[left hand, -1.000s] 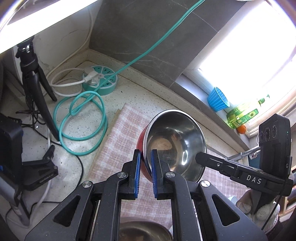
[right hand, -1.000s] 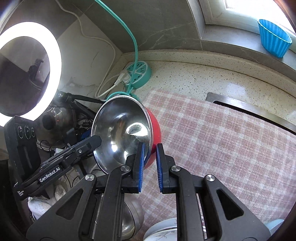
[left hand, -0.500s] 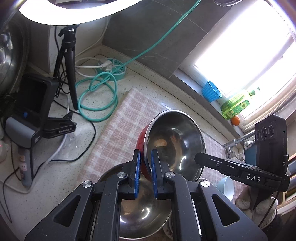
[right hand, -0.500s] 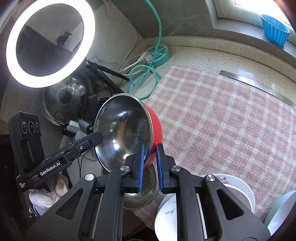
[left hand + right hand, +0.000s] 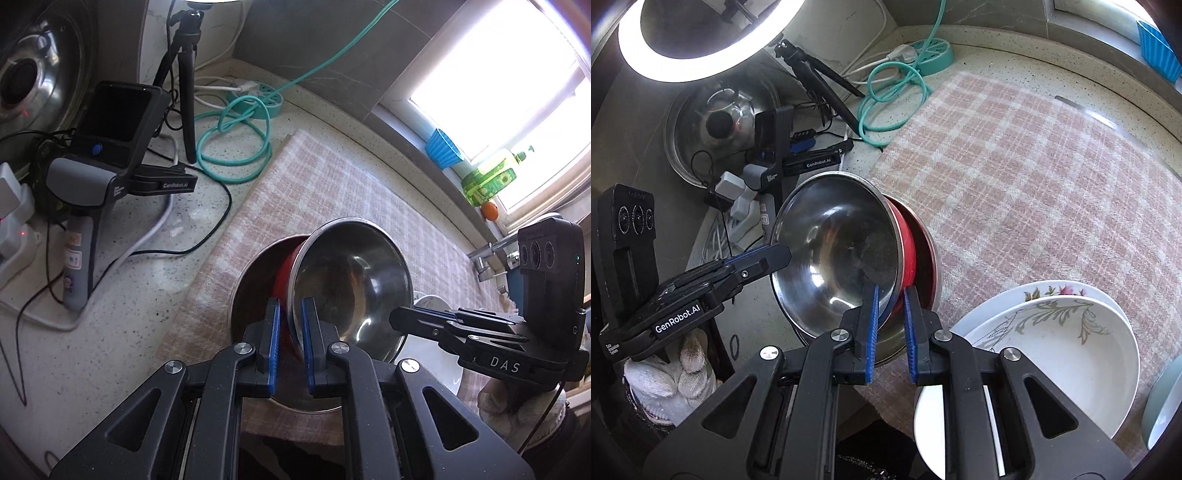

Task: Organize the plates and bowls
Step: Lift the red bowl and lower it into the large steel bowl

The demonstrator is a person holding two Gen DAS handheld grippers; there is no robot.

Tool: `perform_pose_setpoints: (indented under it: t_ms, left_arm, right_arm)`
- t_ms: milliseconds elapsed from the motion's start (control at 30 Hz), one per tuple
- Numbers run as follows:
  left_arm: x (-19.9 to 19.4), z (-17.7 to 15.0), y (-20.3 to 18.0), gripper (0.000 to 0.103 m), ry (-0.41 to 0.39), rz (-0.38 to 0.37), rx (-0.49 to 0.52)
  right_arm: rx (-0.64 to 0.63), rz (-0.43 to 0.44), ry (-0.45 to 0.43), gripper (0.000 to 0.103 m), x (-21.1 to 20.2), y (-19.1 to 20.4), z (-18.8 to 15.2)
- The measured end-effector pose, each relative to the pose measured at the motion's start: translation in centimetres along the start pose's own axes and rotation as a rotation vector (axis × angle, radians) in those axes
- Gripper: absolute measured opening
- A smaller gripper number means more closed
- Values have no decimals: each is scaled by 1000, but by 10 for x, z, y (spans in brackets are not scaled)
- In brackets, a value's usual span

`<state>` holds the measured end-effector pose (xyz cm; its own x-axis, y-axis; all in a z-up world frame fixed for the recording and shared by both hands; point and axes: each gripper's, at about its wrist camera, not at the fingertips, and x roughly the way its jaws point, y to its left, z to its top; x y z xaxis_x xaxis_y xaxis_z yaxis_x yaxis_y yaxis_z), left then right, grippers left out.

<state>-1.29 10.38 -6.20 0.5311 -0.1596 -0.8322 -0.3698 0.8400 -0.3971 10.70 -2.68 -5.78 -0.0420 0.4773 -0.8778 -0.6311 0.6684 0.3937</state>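
On the bench, over the near edge of the checked cloth point(image 5: 1034, 177): I held a red-sided steel bowl point(image 5: 351, 280) tipped on its side, with both tools on its rim.

Where the bowl was: it sat partly inside a larger steel bowl point(image 5: 251, 291) standing on the cloth, its red wall just above or against that bowl's rim; I could not tell whether they touched.

Done so far: by my reading, two flowered white plates point(image 5: 1052, 332) were already nested just right of the bowls, and another white plate point(image 5: 927, 424) lay at the cloth's near edge.

Left to do: I judged the red-sided bowl not yet seated, since it stood tilted and not flat; a pale green dish point(image 5: 1161, 410) at the right edge lay apart from the plates, so more sorting probably remained.

Left tool point(image 5: 290, 347): its blue pads were nearly together, clamped on the bowl's rim, one pad on the red outside and one on the steel inside.

Right tool point(image 5: 890, 332): it was clamped the same way on the opposite rim, its jaws only a wall's thickness apart.

Nearby clutter: a teal cable point(image 5: 236, 144) lay coiled well apart from the bowls, beside a tripod point(image 5: 184, 92).
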Motion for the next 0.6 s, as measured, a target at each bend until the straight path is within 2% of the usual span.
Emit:
perform_pose_setpoints:
  t_ms: [600]
  left_arm:
    - [11, -15, 5, 9, 59, 40, 34]
  right_arm:
    - [-21, -59, 49, 14, 24, 6, -5]
